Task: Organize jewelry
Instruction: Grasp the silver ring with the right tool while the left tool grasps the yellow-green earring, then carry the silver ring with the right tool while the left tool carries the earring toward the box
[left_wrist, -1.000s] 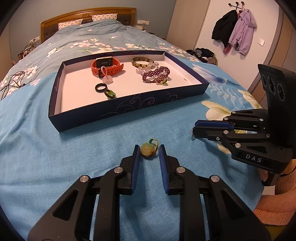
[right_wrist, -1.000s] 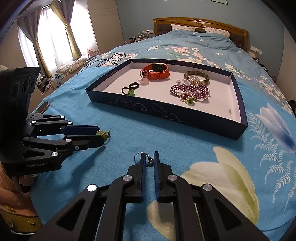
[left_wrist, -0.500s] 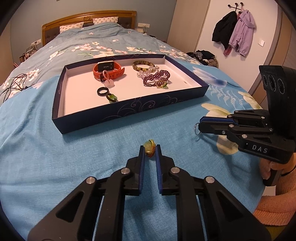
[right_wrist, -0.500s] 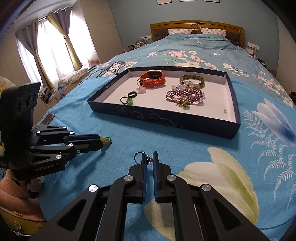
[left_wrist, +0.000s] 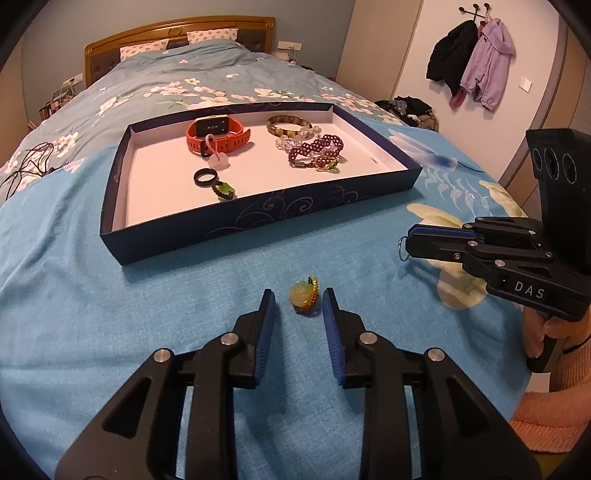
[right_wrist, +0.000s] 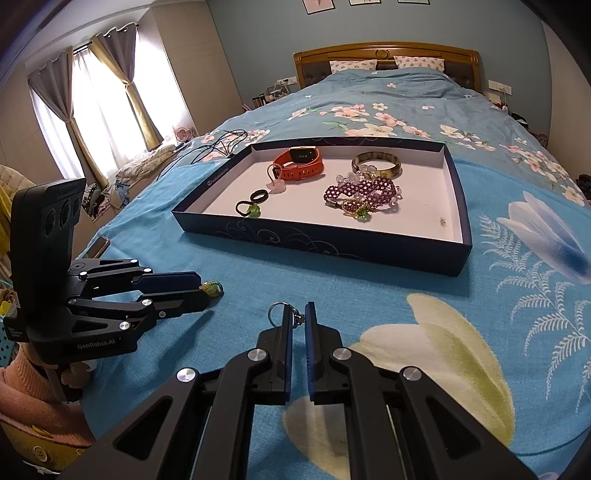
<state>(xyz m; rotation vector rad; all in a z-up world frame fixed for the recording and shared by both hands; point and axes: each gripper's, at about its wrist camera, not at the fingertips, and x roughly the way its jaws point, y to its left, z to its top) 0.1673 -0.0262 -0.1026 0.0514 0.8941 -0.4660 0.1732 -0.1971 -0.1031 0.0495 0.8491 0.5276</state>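
I take the dark blue tray (left_wrist: 258, 218) as my landmark; it sits on the blue floral bedspread (left_wrist: 74, 295), open side up. Inside it, toward the headboard end, lies the orange watch (left_wrist: 216, 134), and beside that the amber bangle (left_wrist: 290, 124). In front of the bangle the purple beaded bracelets (left_wrist: 317, 149) are heaped together. Nearer the front wall lie a black ring (left_wrist: 205, 176) and a small green charm (left_wrist: 223, 191), touching or nearly so.

My left gripper (left_wrist: 298, 310) is on the bedspread in front of the tray's near wall. Its jaws have just been opening and now stand apart, with the yellow-green bead charm (left_wrist: 303, 295) lying between the tips, touching neither pad as far as I can see.

My right gripper (right_wrist: 297, 320) is also in front of the tray, off to the right of the left one. Its jaws are together, pinching the clasp of a small metal key ring (right_wrist: 277, 311), whose loop sticks out past the left fingertip.
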